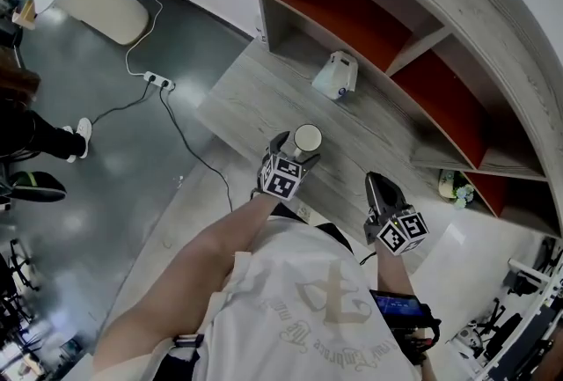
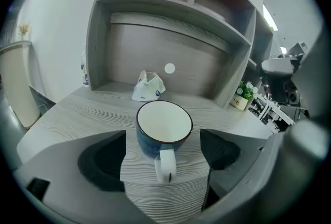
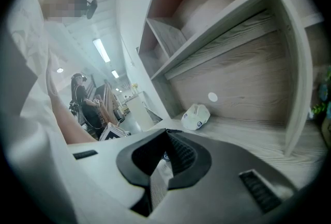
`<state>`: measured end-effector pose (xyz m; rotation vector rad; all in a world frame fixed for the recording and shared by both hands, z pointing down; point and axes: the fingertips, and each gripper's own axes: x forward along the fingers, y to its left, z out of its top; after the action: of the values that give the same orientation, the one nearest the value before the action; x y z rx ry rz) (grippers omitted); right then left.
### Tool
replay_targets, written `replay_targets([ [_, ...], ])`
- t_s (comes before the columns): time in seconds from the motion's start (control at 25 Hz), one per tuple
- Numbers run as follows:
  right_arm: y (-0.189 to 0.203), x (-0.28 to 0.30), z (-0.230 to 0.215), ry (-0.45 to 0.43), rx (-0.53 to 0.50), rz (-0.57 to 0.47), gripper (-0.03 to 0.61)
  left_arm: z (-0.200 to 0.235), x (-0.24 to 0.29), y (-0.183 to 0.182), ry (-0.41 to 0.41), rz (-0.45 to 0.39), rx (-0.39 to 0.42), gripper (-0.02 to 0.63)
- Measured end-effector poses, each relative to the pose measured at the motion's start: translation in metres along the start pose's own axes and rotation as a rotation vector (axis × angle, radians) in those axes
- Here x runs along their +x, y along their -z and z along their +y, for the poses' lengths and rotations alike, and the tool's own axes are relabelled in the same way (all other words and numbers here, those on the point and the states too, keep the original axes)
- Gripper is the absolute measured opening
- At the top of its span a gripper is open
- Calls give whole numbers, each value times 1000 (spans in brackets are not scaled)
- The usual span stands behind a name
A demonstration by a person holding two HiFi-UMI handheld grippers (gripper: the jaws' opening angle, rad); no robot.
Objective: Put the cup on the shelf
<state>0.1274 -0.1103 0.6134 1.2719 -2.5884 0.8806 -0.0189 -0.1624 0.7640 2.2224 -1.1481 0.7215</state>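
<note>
1. In front of the shelf, on the wood surface under its lowest board, stands the cup, and it stands on its own.
2. Left tongs: spread wide, one jaw on each side of the cup, neither pad touching it. Nothing is pinched.
3. Right tongs: pressed together at the tips, empty, hanging off to the right and further from the shelf than the cup is.
4. Progress, as I read it: if this surface counts as the shelf's bottom level, the placing is as good as done, and only drawing the left tongs clear without nudging the handle remains. If a higher board is meant, the cup needs a fresh grip and a lift.
5. Pointing: the cup is upright, mouth to the ceiling, long axis vertical. Its white handle points away from the shelf, straight back between the left jaws.
6. A white packet lies nearer the shelf's back panel, well apart from the cup.
</note>
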Motion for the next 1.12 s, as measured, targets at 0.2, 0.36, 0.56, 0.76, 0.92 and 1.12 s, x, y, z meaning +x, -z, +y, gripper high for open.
replay_targets([
  [0.2, -2, -6, -10, 22, 7, -5, 5, 4, 18, -2, -28, 12, 44, 472],
  [0.36, -2, -10, -16, 41, 7, -4, 5, 10, 29, -3, -65, 17, 69, 471],
  [0.56, -3, -15, -23, 60, 15, -6, 5, 7, 38, -1, -54, 30, 80, 469],
  [0.76, -3, -18, -28, 71, 16, -7, 5, 5, 44, -3, -58, 32, 97, 422],
  [0.92, -3, -19, -29, 77, 7, -6, 5, 5, 44, -4, -46, 29, 114, 417],
  [1.12, -6, -18, -30, 76, 10, -15, 5, 1, 41, -5, -6, 25, 119, 413],
])
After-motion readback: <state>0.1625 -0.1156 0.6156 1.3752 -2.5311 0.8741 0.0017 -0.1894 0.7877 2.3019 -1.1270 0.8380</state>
